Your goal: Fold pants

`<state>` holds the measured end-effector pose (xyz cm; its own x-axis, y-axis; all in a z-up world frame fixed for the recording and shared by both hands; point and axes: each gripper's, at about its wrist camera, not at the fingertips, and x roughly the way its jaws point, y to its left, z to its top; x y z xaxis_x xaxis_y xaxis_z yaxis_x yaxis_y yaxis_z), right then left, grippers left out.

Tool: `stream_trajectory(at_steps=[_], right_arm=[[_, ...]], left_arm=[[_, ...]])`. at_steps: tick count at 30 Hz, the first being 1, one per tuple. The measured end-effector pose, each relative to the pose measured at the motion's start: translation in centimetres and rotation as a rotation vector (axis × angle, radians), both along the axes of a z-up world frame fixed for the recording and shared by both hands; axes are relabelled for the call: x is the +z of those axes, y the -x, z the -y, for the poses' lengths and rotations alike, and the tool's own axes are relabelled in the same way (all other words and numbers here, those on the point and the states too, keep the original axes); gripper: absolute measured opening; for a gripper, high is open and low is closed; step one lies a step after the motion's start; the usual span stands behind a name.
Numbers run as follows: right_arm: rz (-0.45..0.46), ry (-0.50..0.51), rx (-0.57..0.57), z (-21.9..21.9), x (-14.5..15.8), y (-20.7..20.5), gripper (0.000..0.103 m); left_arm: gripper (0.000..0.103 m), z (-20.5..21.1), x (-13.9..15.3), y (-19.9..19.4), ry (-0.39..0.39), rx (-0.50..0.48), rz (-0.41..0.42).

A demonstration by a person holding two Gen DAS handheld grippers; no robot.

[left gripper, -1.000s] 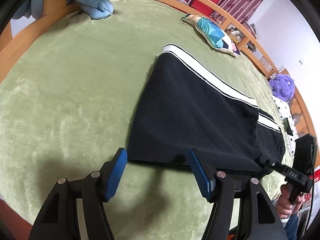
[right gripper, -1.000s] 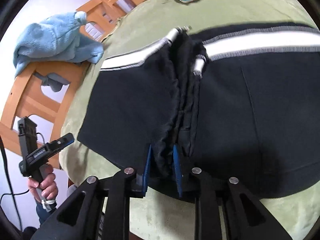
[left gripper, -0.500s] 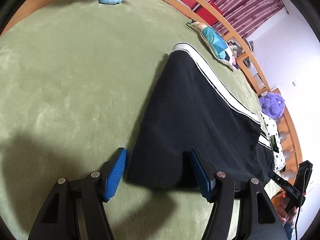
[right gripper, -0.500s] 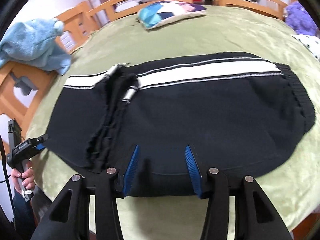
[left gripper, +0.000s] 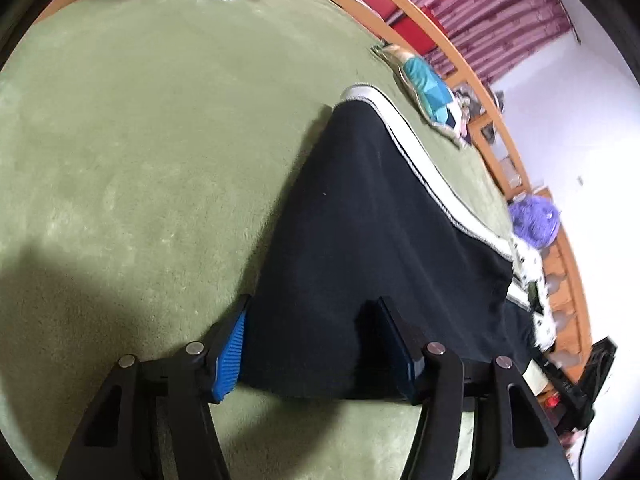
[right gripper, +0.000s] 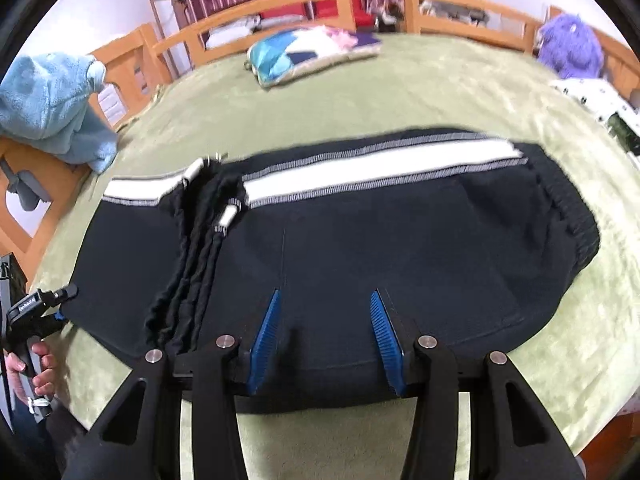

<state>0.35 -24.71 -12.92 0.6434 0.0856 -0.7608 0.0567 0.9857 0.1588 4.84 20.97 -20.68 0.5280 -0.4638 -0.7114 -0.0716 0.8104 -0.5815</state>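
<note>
Black pants with a white side stripe lie folded flat on the green bed cover. The cuffed leg ends lie bunched across them at the left. My right gripper is open, jaws over the near edge of the pants. In the left wrist view the pants stretch away to the right. My left gripper is open, with the near left corner of the pants between its fingers. The left gripper also shows at the left edge of the right wrist view.
A blue plush blanket hangs on the wooden bed rail at the left. A patterned pillow lies at the far side. A purple plush toy and spotted white cloth are at the right.
My right gripper let go of the bunched leg ends, opened and shifted right along the near edge. My left gripper moved in until the pants' corner lay between its open fingers.
</note>
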Motion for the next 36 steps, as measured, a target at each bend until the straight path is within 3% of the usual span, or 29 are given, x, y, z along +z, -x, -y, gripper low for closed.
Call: stream_trajectory(at_steps=[3, 9, 12, 13, 15, 18, 23, 28, 32, 36], right_arm=[[0.008, -0.031, -0.021, 0.8, 0.2, 0.1, 0.044], [-0.050, -0.114, -0.056, 3.2, -0.4, 0.0, 0.040], [-0.078, -0.126, -0.063, 3.9, -0.6, 0.2, 0.040], [-0.080, -0.123, -0.069, 4.2, -0.6, 0.4, 0.040], [-0.063, -0.114, -0.093, 4.8, -0.5, 1.0, 0.040], [-0.014, -0.115, -0.141, 6.0, -0.1, 2.0, 0.040], [0.012, -0.085, -0.199, 9.1, 0.9, 3.1, 0.038], [0.017, -0.112, -0.206, 12.5, 1.2, 3.7, 0.038], [0.021, -0.116, -0.222, 15.6, 1.1, 4.1, 0.038], [0.020, -0.134, -0.257, 19.5, 0.8, 5.0, 0.038]], left_arm=[[0.055, 0.2, 0.0, 0.9, -0.008, -0.025, 0.008], [0.056, -0.7, -0.7, -0.3, 0.059, 0.030, -0.029], [0.054, 0.1, -0.4, -0.7, 0.005, 0.044, -0.041], [0.049, 0.4, -0.1, -0.6, -0.034, 0.040, -0.045], [0.027, 0.5, 0.6, -0.3, -0.040, 0.033, -0.048], [0.019, 0.3, 3.4, 0.2, -0.036, 0.059, -0.006], [0.017, 4.6, 11.0, 0.8, -0.256, 0.027, 0.103], [0.016, 12.8, 19.0, 1.4, -0.508, -0.043, 0.217], [0.016, 20.8, 23.9, 2.3, -0.640, -0.115, 0.308], [0.016, 29.9, 26.8, 3.2, -0.700, -0.242, 0.394]])
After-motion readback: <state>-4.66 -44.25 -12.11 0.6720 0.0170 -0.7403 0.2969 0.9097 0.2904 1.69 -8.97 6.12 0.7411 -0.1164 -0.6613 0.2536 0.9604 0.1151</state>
